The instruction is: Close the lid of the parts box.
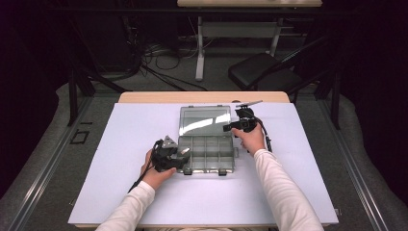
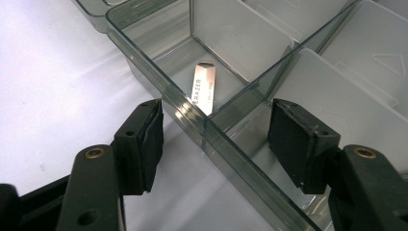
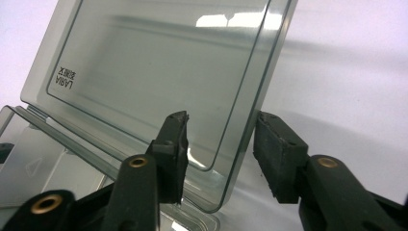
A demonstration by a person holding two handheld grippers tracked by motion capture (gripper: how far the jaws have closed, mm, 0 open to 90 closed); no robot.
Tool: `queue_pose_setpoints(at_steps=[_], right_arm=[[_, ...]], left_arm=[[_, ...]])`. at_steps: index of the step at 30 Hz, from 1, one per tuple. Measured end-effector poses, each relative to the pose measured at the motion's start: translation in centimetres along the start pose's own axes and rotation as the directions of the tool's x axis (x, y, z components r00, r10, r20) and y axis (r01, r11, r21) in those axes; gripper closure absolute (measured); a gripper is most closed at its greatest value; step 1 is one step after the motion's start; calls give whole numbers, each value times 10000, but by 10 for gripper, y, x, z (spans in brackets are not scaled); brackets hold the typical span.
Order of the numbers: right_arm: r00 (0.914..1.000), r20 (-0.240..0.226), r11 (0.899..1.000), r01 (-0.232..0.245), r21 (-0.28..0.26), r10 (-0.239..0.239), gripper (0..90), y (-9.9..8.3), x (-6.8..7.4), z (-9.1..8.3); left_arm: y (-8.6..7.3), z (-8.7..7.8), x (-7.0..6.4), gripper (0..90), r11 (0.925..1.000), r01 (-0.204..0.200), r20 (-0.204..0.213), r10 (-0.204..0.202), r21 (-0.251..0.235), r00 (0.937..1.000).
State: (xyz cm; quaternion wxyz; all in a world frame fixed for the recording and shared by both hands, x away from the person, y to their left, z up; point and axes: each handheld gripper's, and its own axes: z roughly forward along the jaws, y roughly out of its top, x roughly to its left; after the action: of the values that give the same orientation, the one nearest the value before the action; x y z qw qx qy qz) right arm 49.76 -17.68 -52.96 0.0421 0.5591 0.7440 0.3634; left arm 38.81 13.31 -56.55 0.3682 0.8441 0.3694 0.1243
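Observation:
A clear plastic compartment box (image 1: 207,153) lies on the white table top (image 1: 139,125) with its lid (image 1: 204,120) swung up and back. My left gripper (image 1: 184,155) is at the box's front left corner. In the left gripper view it (image 2: 219,127) stands open, its jaws astride the box wall (image 2: 159,82). A small white printed strip (image 2: 204,86) lies in the corner compartment. My right gripper (image 1: 229,127) is at the lid's right edge. In the right gripper view it (image 3: 221,130) is open, with the lid (image 3: 159,67) edge between the jaws, above the box base (image 3: 38,159).
The white top reaches well to the left, right and front of the box. Beyond the table's far edge stand a black chair (image 1: 262,70) and another table's legs (image 1: 199,48), with cables on the floor.

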Motion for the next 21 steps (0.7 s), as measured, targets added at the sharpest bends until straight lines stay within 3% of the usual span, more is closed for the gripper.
queue_pose_setpoints(at_steps=[12,21], right_arm=[[9999,-169,9993,15,-369,-21,745,1,-5,-11],[9993,-365,9981,-99,-609,77,816,-1,-10,-14]], left_arm=[[0,0,0,372,10000,28,-3,-28,-2,10000],[0,0,0,372,10000,37,-35,-37,11,10000]])
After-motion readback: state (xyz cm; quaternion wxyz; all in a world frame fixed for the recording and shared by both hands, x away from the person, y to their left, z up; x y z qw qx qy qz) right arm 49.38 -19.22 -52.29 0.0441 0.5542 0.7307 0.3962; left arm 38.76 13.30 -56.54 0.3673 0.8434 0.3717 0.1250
